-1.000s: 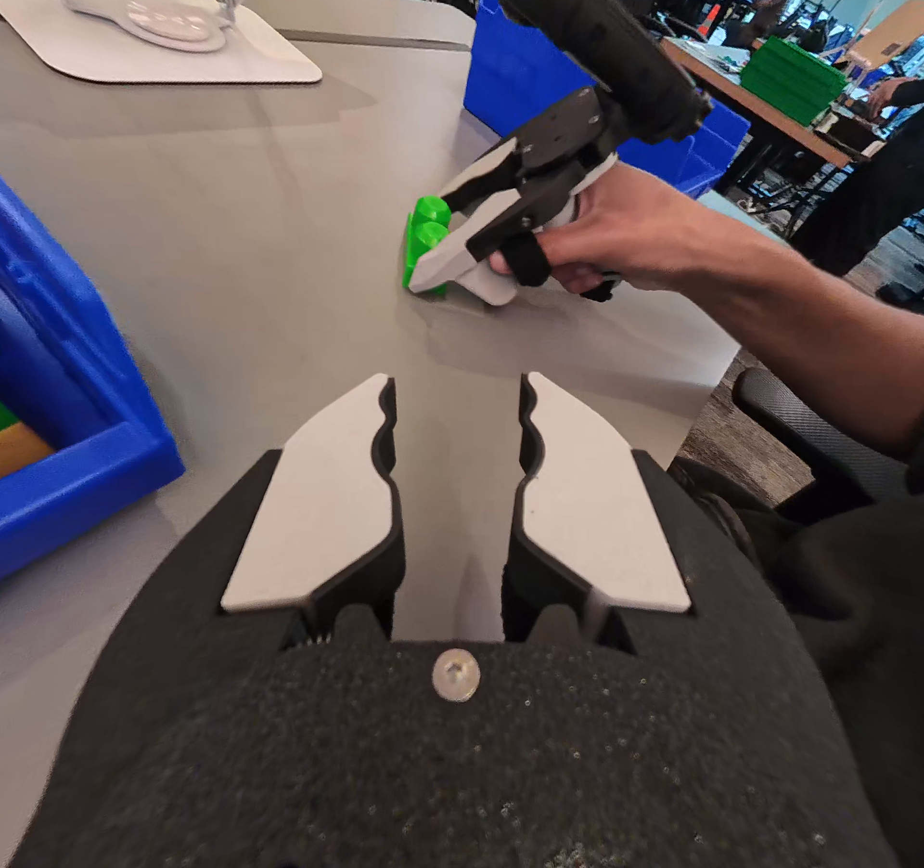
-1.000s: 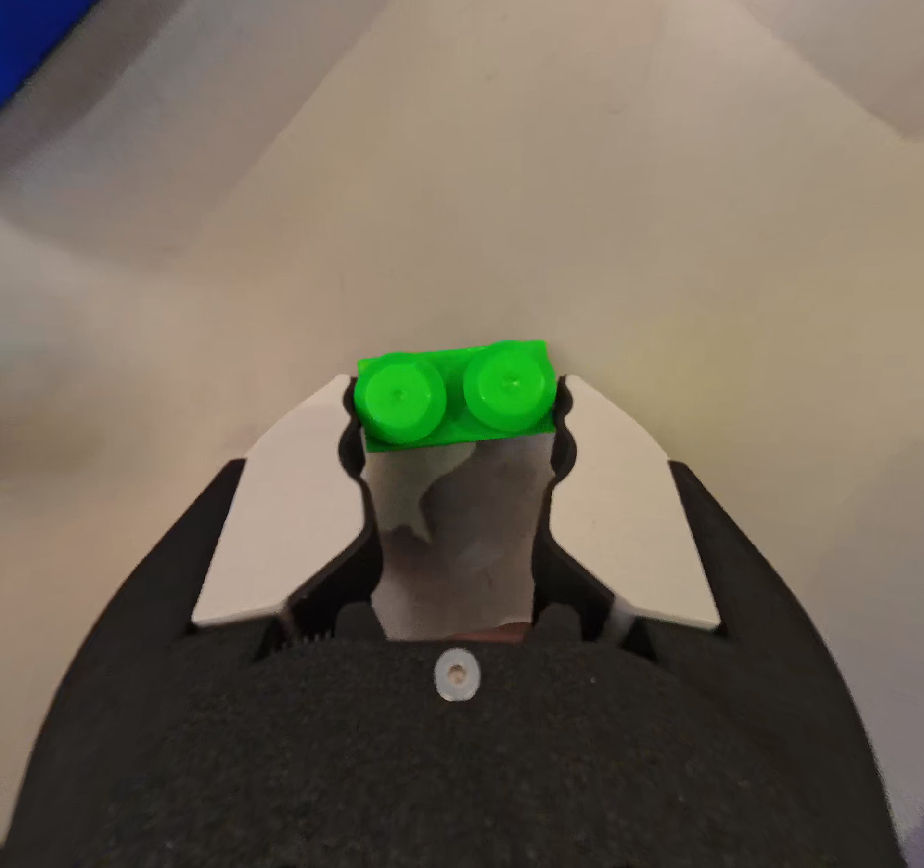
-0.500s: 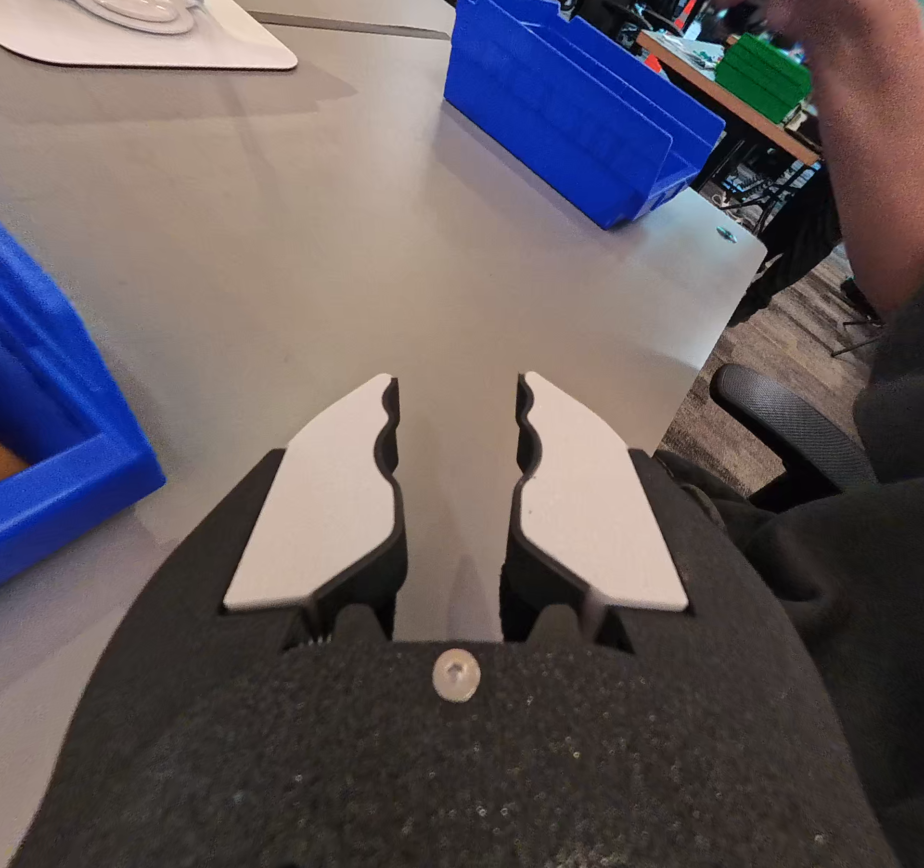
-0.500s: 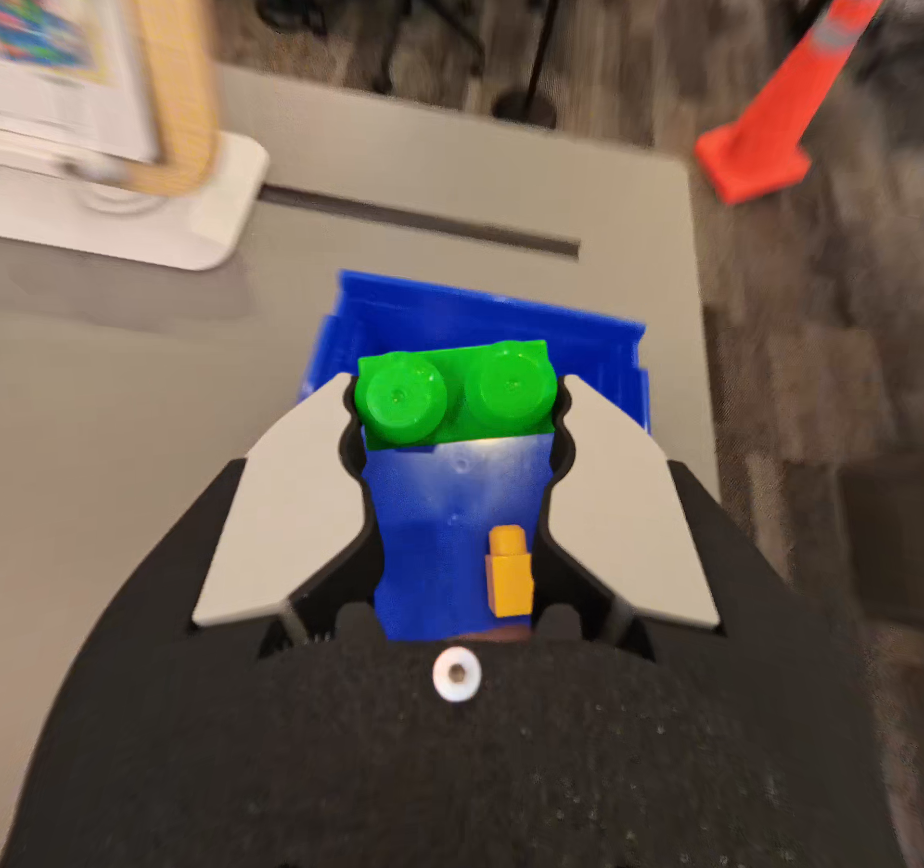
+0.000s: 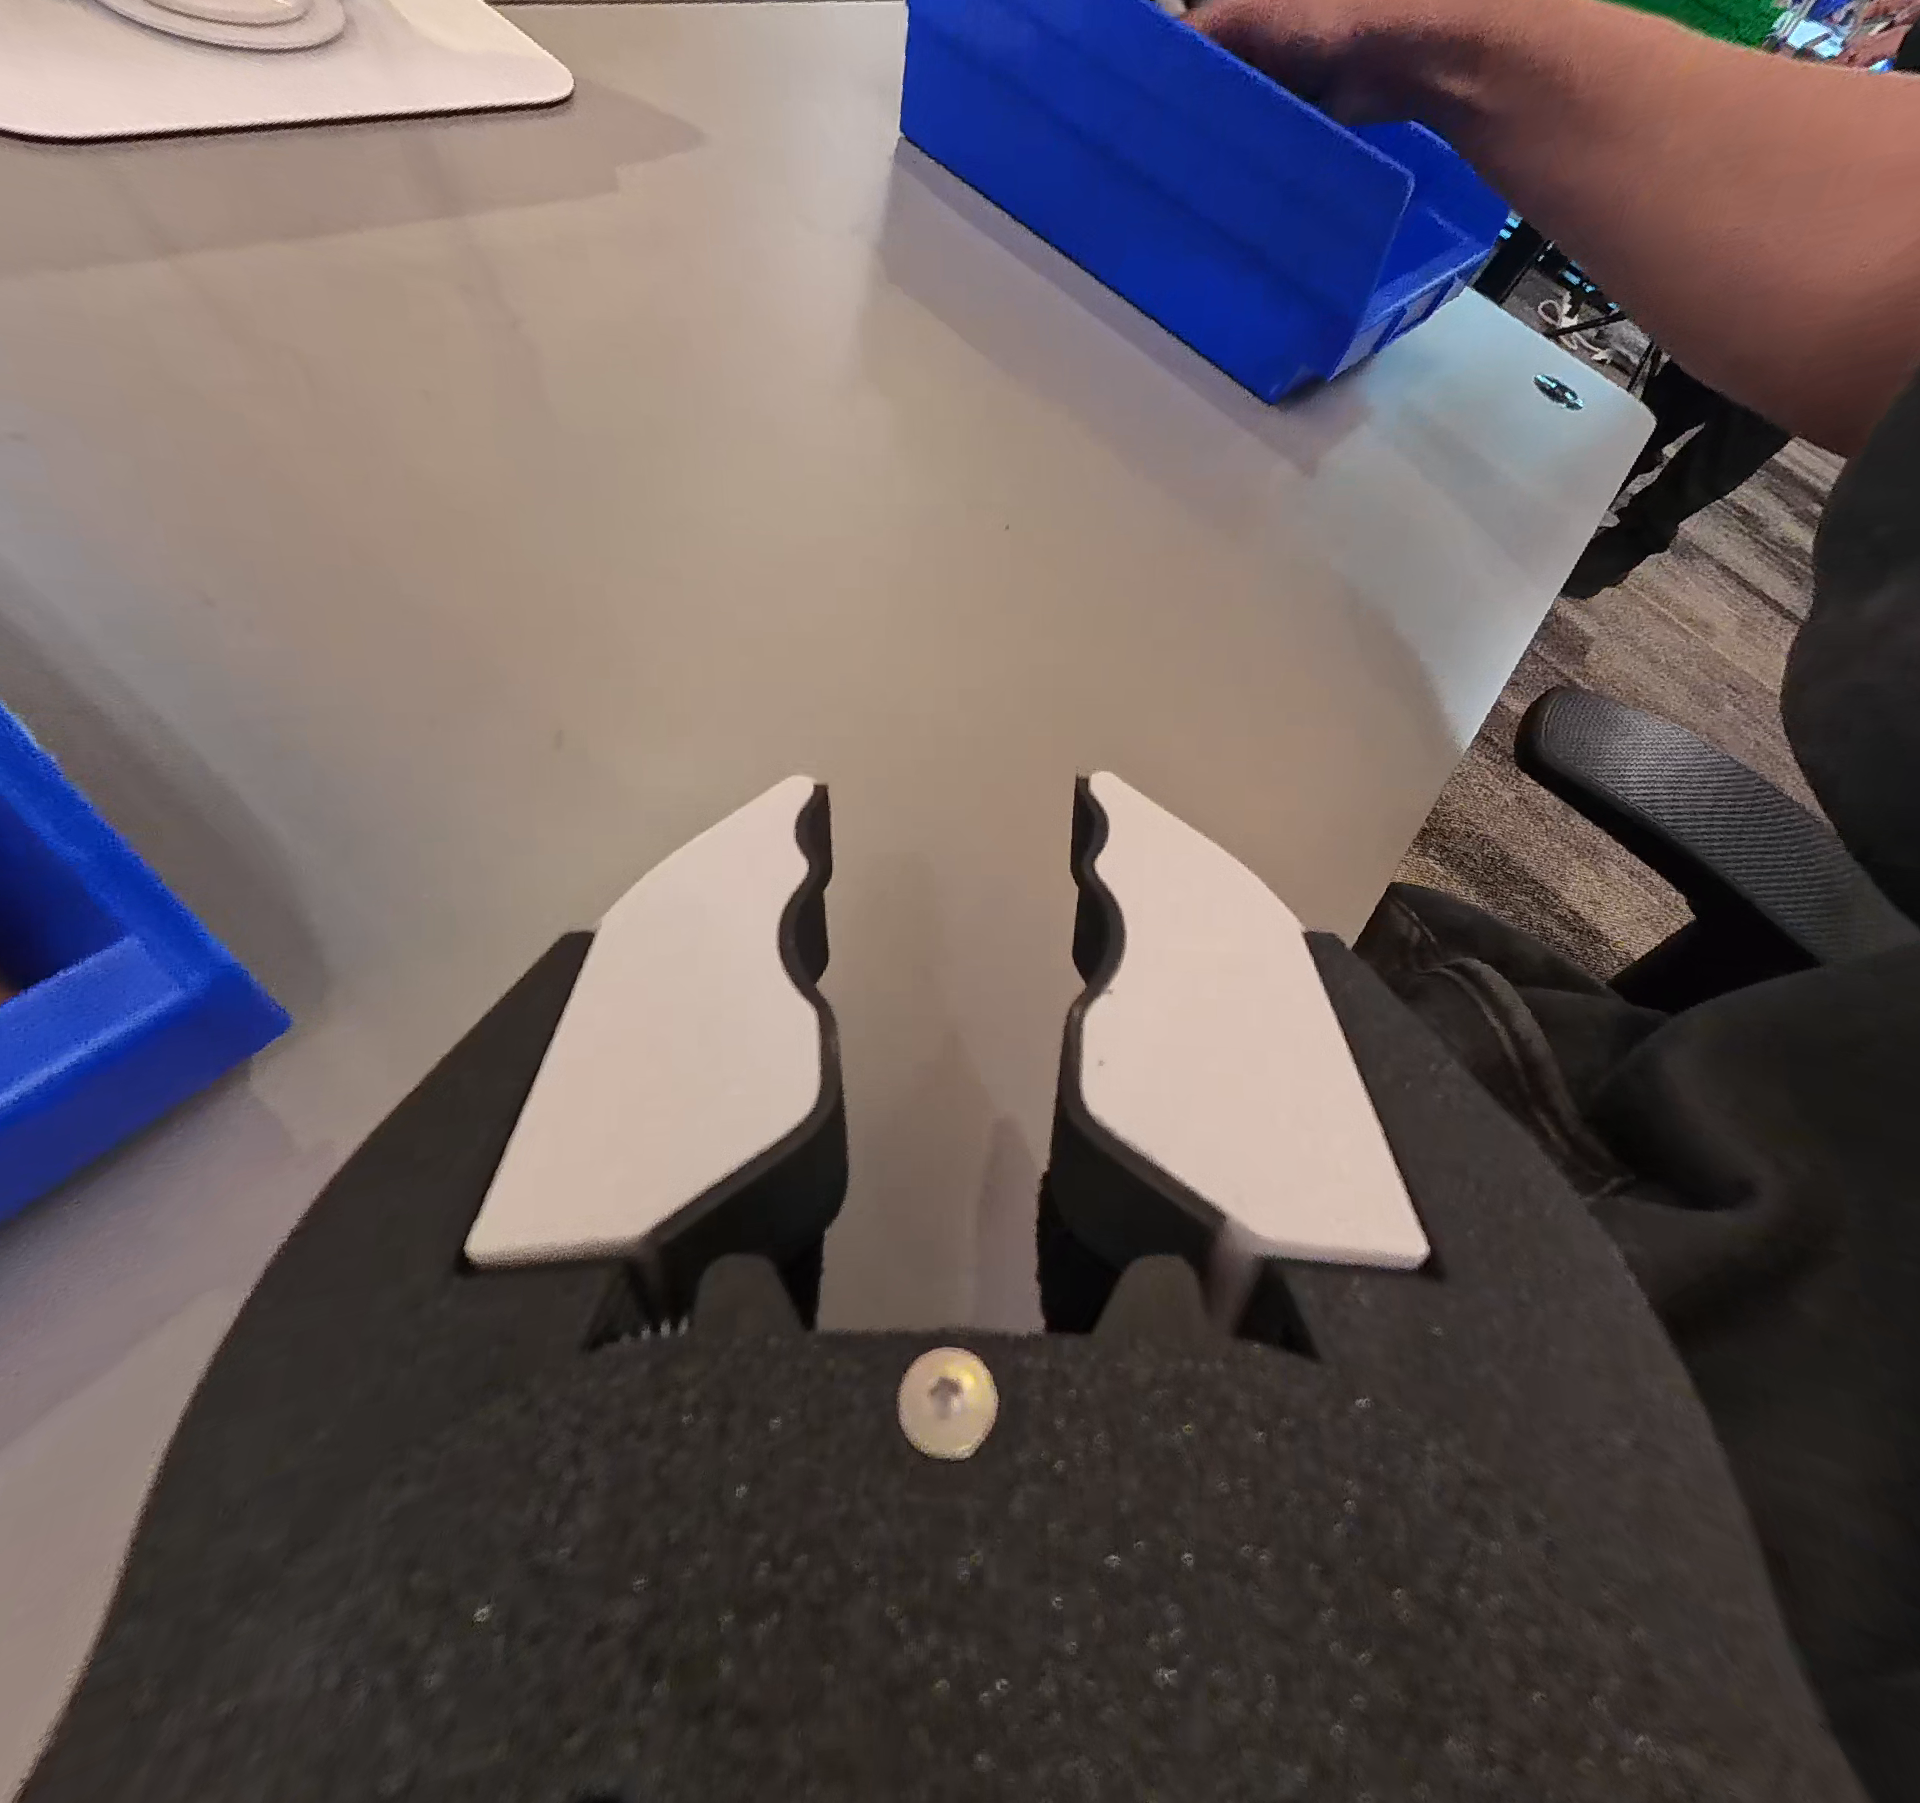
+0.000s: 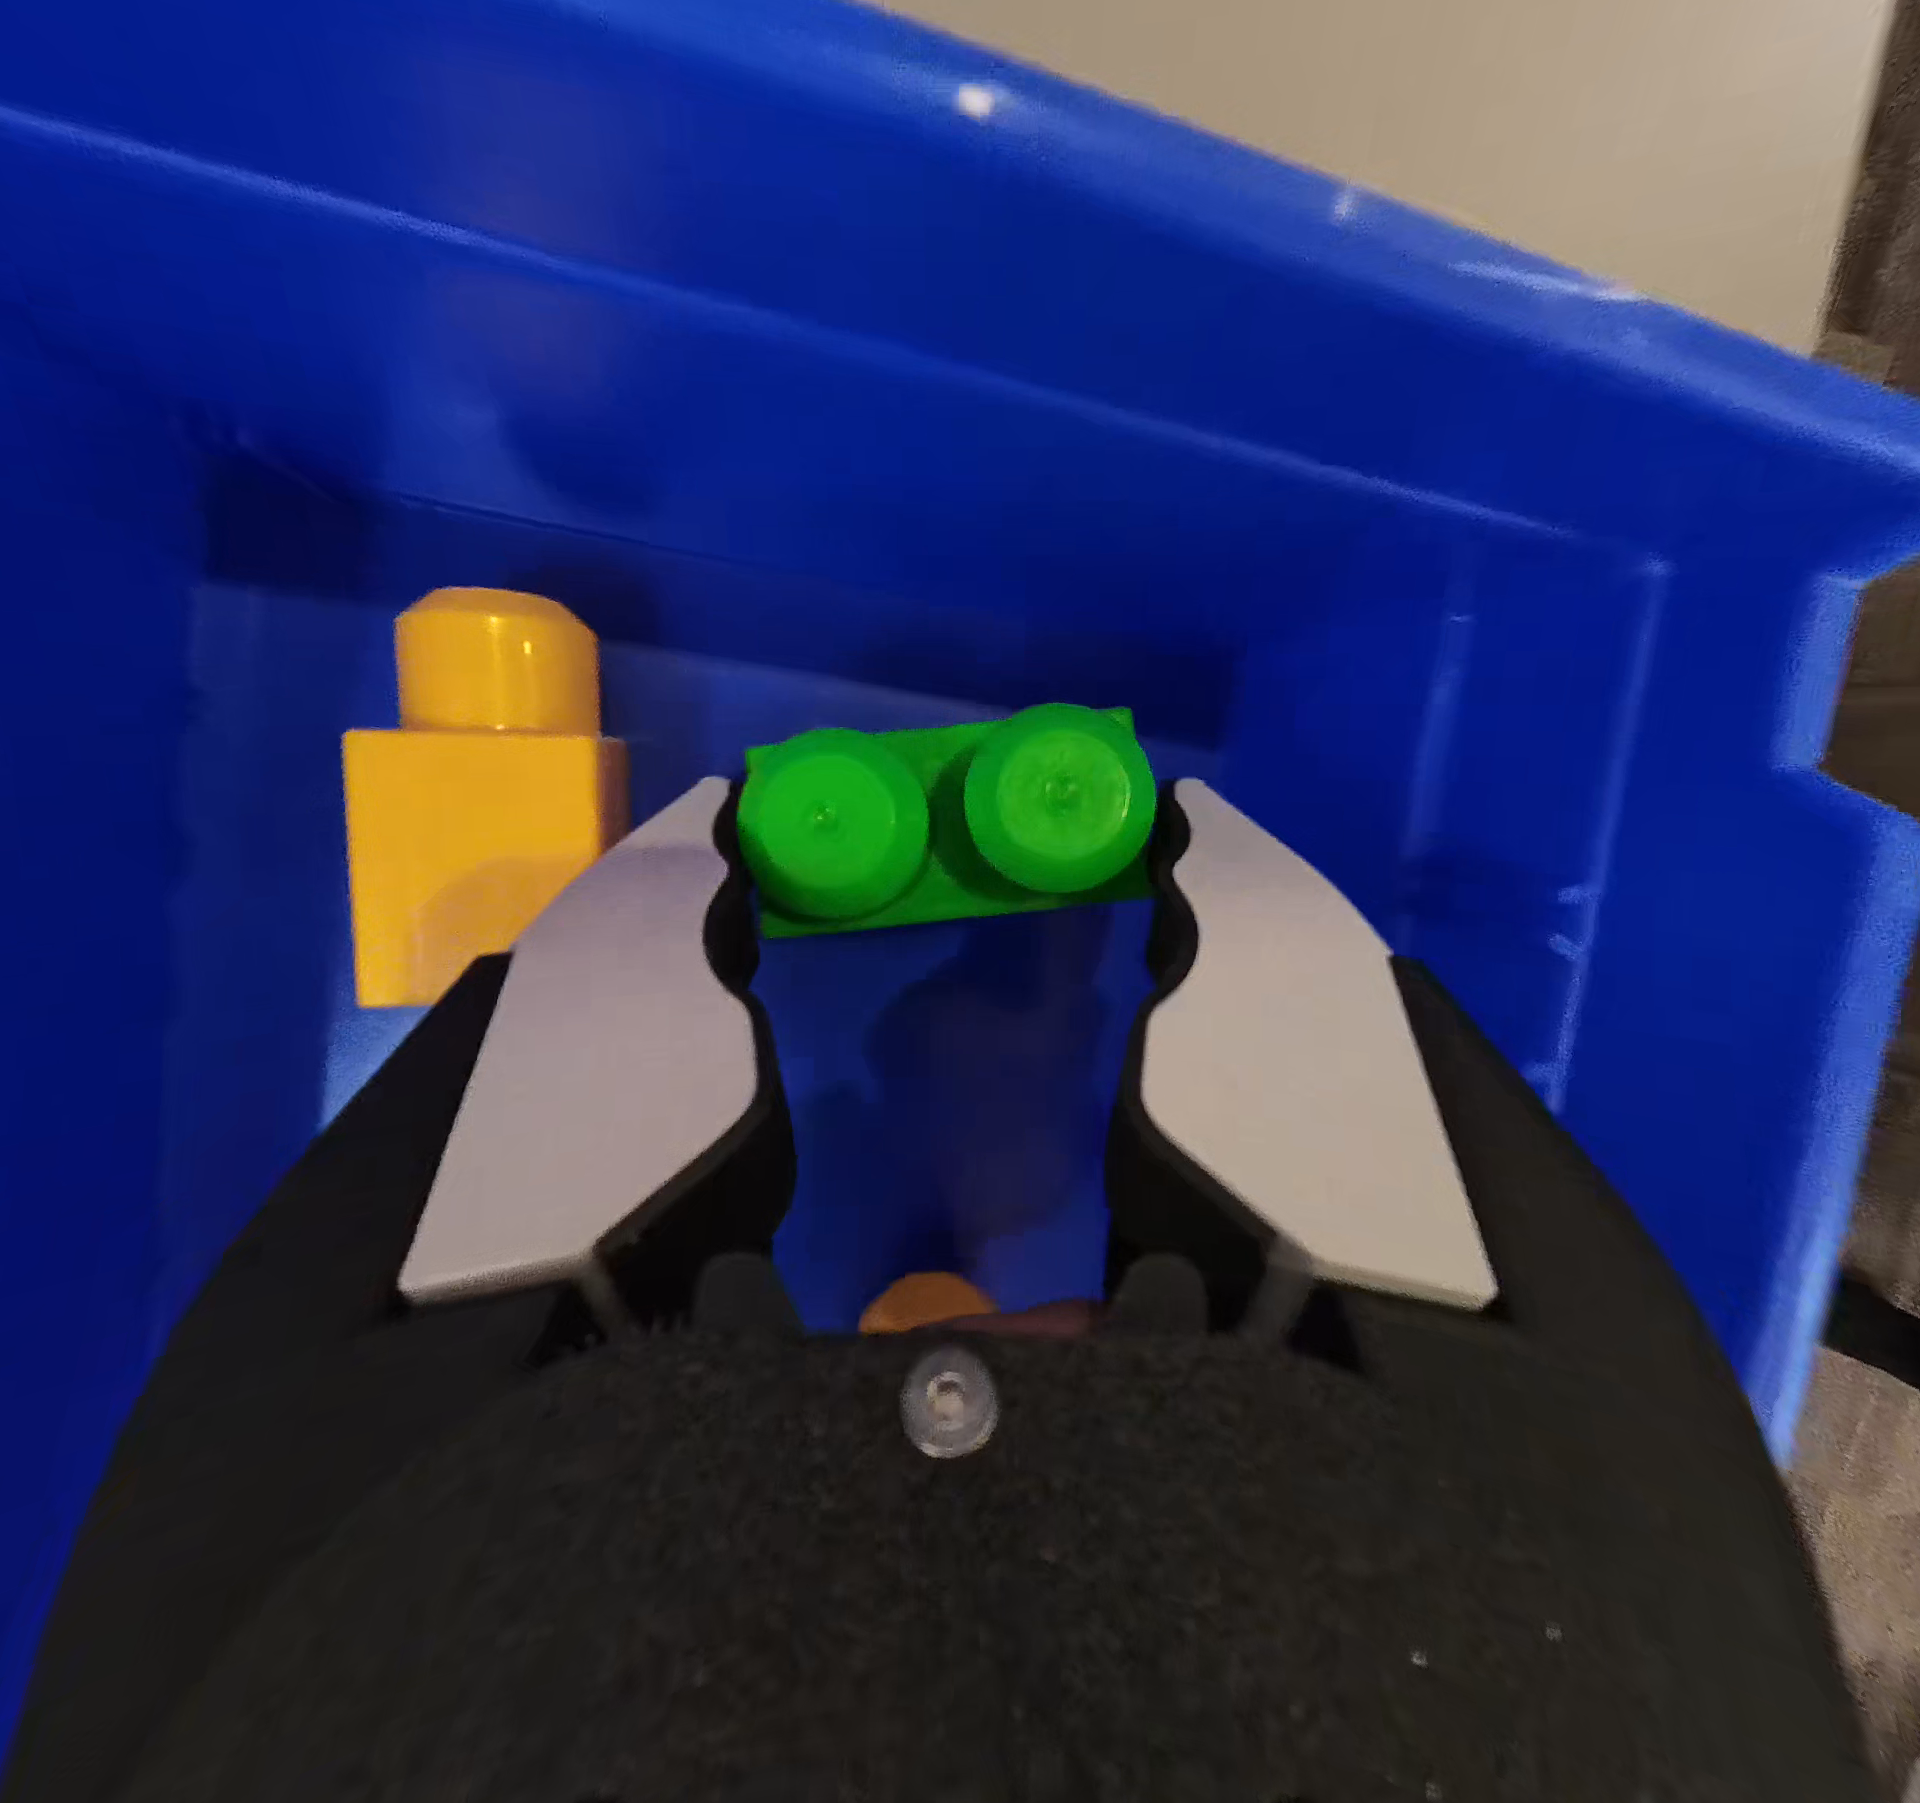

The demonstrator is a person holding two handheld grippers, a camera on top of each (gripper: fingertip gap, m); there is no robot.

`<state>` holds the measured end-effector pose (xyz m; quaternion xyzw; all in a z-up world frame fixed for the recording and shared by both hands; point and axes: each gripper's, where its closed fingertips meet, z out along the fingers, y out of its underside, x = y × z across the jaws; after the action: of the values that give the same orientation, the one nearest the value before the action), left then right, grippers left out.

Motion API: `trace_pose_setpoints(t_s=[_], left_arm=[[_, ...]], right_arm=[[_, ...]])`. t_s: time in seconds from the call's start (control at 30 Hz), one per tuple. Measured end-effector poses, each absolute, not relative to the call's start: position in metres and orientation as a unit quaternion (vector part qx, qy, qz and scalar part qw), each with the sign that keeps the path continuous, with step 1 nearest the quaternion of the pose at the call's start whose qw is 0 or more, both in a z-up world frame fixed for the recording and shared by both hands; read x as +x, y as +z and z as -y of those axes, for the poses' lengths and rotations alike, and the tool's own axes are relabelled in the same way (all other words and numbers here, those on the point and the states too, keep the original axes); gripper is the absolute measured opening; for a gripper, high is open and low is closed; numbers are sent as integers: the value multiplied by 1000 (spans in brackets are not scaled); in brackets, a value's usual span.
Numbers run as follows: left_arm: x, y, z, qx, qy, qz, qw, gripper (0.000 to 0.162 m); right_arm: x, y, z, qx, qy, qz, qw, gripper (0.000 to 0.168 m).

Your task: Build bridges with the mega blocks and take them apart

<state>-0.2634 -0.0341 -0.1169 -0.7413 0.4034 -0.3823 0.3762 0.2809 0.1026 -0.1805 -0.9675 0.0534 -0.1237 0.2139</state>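
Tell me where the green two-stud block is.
Right wrist view: green two-stud block sits clamped in the right gripper, inside the blue plastic bin, beside a yellow one-stud block.

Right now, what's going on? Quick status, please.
Left gripper open, empty. Right gripper shut on green block, inside blue bin. Yellow block beside it.

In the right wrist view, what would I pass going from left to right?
Yellow block → left fingertip → green two-stud block held between the fingers → right fingertip → right wall of the blue bin.
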Motion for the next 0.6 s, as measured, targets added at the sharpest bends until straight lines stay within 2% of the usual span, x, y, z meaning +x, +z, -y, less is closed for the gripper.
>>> trace_pose_setpoints(t_s=[0.1, 0.2, 0.27, 0.37, 0.5, 0.6], left_arm=[[-265, -119, 34, -744, -385, -400, 371, 44], [-266, -119, 33, -746, -385, -398, 370, 44], [-267, -117, 33, -745, -384, -397, 373, 44], [-268, -112, 33, -742, -386, -395, 381, 44], [-268, -111, 34, -741, -384, -394, 385, 44], [-269, -113, 30, -745, -363, -395, 397, 45]], right_arm=[[281, -183, -103, -964, -116, -57, 233, 74], [279, -165, -95, -956, -135, -48, 256, 78], [273, -130, -80, -939, -172, -37, 295, 78], [232, -62, -43, -896, -173, -35, 407, 78], [85, -5, 15, -796, 41, 21, 603, 61], [-24, -37, 54, -762, 201, 71, 612, 61]])
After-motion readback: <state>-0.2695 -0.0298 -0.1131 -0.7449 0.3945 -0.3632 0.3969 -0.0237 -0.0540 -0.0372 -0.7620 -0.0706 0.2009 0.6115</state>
